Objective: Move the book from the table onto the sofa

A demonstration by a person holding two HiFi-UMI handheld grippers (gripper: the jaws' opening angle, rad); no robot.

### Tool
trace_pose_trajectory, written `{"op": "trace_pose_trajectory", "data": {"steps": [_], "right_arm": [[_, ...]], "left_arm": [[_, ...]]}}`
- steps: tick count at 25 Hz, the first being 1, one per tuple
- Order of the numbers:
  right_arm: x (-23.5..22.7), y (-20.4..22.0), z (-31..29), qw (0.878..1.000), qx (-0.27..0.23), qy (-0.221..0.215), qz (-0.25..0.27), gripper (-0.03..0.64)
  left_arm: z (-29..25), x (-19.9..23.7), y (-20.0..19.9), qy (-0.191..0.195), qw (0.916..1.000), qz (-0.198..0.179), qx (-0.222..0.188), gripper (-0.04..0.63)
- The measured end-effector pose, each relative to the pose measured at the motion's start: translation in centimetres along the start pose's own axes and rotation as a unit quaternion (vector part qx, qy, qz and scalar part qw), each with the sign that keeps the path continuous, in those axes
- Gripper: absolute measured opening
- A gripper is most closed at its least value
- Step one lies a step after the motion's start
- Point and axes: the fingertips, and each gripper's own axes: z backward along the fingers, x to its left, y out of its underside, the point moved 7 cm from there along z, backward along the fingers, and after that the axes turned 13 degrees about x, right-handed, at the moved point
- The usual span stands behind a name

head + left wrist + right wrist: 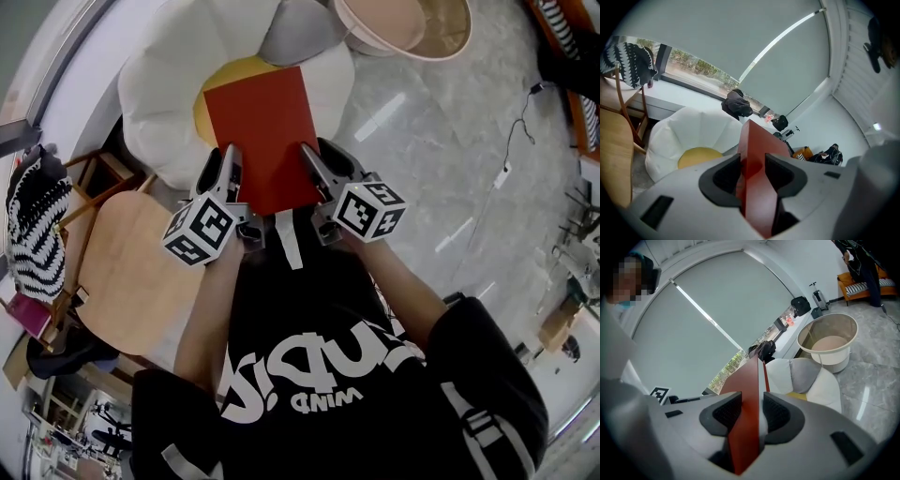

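With your left gripper [225, 169] and right gripper [317, 171] both pinching the red book [262, 127] by its near edge, lower it level onto the white flower-shaped sofa [155, 84] before letting go.

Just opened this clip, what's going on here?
A person holds a red book with both grippers: the left gripper grips its left edge, the right gripper its right edge. The book hangs over the white sofa with the yellow centre, apparently not yet set down. The wooden table lies to the left.
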Motion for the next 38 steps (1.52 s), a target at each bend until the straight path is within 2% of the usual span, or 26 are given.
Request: {"op": "trace_pose_trajectory", "data": {"steps": [10,25,38], "right_arm": [[-3.0,0.7,-6.6,1.0,0.011,0.002,-0.001,0.14],[-13.4,6.0,-16.7,0.999,0.031,0.014,-0.03,0.137],[-21.1,10.8,-26.7,0.999,0.038,0.017,-0.032,0.137]], "left_arm": [[-4.6,5.1,-1.1,-0.012,0.9998,0.013,0.007,0.166],[-15.9,14.8,2.7,-0.019,0.9986,0.027,0.042,0.166],[-24.7,24.2,5.0,-0.02,0.9983,0.033,0.043,0.166]]}}
